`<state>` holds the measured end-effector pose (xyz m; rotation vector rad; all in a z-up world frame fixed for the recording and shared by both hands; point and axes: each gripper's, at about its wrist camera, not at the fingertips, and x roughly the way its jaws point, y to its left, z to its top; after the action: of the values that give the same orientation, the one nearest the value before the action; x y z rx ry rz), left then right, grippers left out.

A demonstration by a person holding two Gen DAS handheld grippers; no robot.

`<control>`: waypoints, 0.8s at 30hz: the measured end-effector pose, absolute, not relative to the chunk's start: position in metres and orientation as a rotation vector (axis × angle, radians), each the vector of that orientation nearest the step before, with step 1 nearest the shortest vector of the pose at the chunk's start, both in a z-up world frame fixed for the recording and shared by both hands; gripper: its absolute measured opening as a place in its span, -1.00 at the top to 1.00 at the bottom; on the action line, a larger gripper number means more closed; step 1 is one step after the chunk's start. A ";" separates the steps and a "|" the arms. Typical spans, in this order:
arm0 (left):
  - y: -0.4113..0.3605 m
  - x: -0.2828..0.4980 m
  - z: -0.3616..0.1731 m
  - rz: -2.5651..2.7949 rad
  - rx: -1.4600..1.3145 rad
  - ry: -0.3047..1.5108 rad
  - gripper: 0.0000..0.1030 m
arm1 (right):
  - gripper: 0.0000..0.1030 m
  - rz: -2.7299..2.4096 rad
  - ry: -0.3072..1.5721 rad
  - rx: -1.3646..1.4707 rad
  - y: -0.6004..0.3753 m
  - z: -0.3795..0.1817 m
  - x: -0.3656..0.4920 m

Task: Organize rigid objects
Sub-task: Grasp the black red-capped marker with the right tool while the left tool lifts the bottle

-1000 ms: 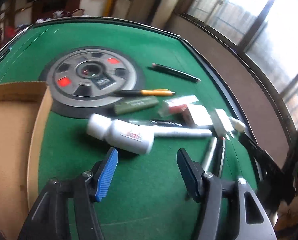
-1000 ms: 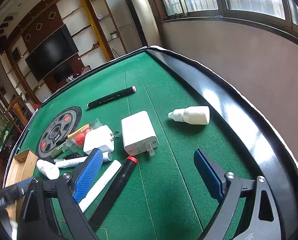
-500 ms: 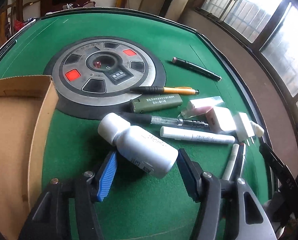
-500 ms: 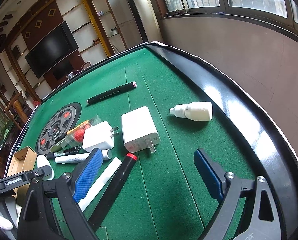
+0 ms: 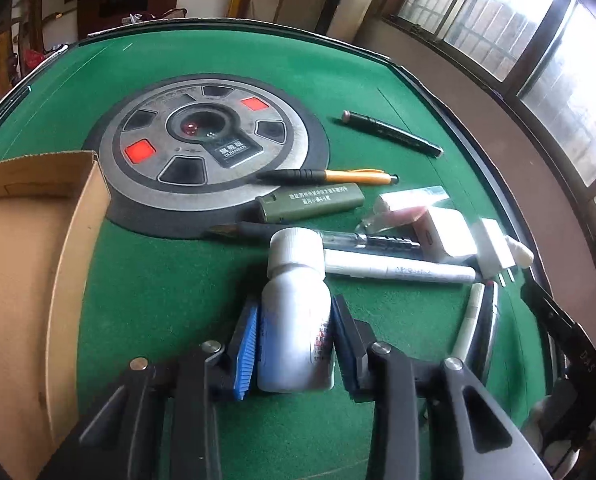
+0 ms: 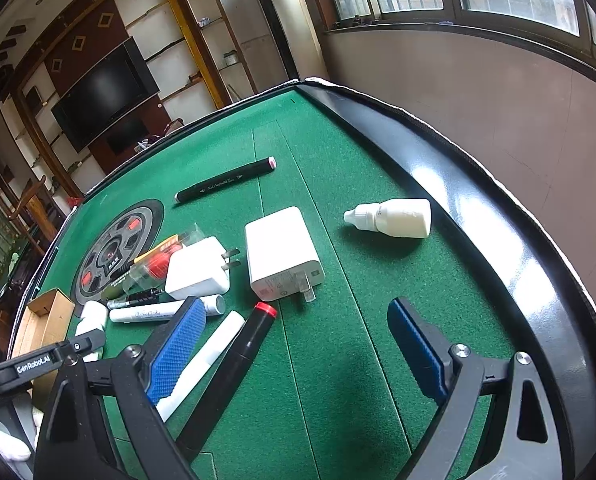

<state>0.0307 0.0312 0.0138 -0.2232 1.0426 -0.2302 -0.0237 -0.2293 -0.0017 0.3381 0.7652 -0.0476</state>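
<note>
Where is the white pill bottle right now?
In the left wrist view, the white pill bottle sits bottom centre, clamped between the left tongs, cap toward the white marker.

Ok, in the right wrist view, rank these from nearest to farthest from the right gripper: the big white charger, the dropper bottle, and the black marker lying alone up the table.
From the right gripper:
1. Big white charger, just ahead, slightly left of centre.
2. Dropper bottle, farther ahead on the right, near the table's black rim.
3. Black marker, farthest, up the felt to the left.
</note>
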 end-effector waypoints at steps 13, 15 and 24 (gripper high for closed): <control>0.089 -0.087 0.073 -0.419 -0.448 0.835 0.30 | -0.79 -0.055 0.793 0.415 -0.243 -0.010 -0.021; 0.099 -0.105 0.081 -0.429 -0.446 0.800 0.30 | -0.79 -0.054 0.791 0.441 -0.247 -0.011 -0.022; 0.140 -0.140 0.093 -0.426 -0.458 0.701 0.30 | 0.03 0.020 0.897 0.281 -0.199 0.012 -0.030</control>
<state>-0.1401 0.1396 0.0934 -0.4581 0.7011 -0.4257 -0.0301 -0.1986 0.0116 0.2810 0.8971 0.0202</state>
